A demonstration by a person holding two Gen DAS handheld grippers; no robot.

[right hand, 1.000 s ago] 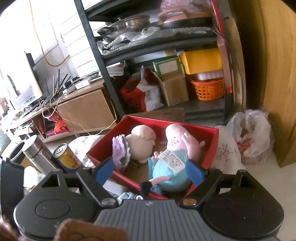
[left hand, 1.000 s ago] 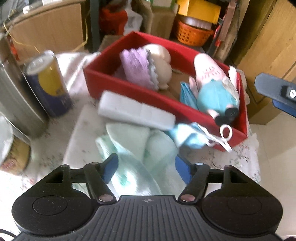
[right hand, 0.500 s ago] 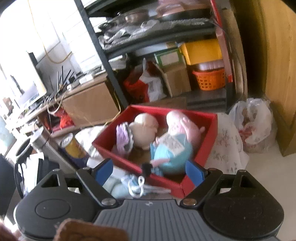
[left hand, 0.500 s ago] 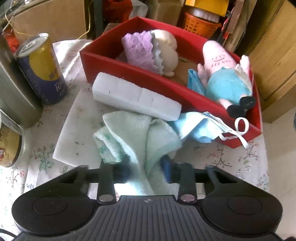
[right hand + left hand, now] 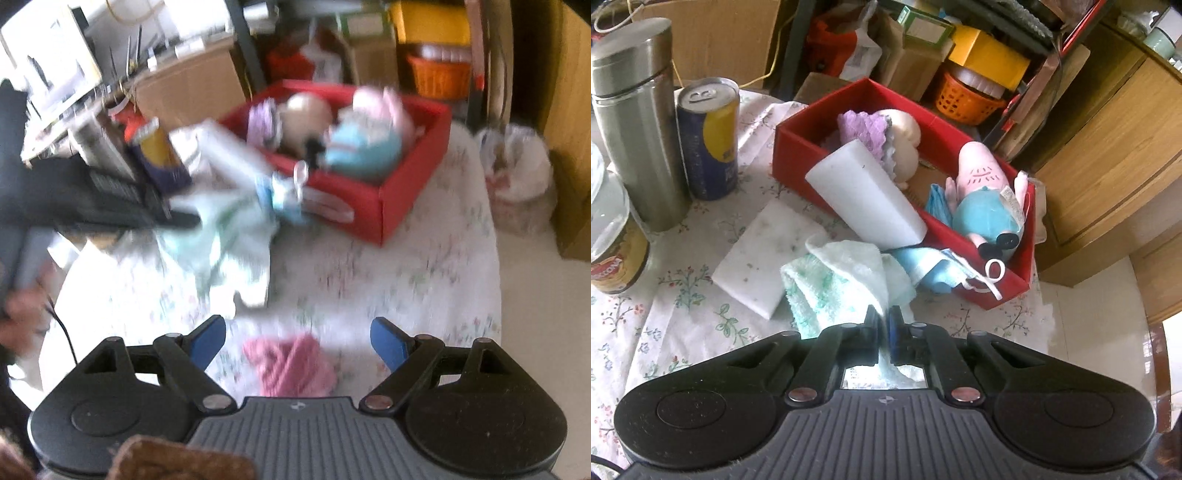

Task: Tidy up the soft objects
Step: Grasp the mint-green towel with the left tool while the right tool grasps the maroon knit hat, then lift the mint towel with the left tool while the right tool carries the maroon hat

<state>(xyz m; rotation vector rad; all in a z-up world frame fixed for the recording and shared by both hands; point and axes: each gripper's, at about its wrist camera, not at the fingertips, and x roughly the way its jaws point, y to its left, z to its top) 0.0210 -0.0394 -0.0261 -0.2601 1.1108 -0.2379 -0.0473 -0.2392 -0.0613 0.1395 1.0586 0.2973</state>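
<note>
Lifted now, the green towel (image 5: 846,280) hangs pinched in the left gripper (image 5: 882,321); right gripper (image 5: 298,341) spread. 2 plush toys (image 5: 988,206) boxed; towel, sponges remain.

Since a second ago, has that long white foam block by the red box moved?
Yes. The long white foam block has tipped up: one end now rises over the red cardboard box's front wall instead of lying flat below it.

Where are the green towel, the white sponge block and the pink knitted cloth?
green towel (image 5: 827,284), left wrist view, bunched middle fold.
white sponge block (image 5: 864,199), left wrist view, broad top face.
pink knitted cloth (image 5: 291,365), right wrist view, centre.
</note>
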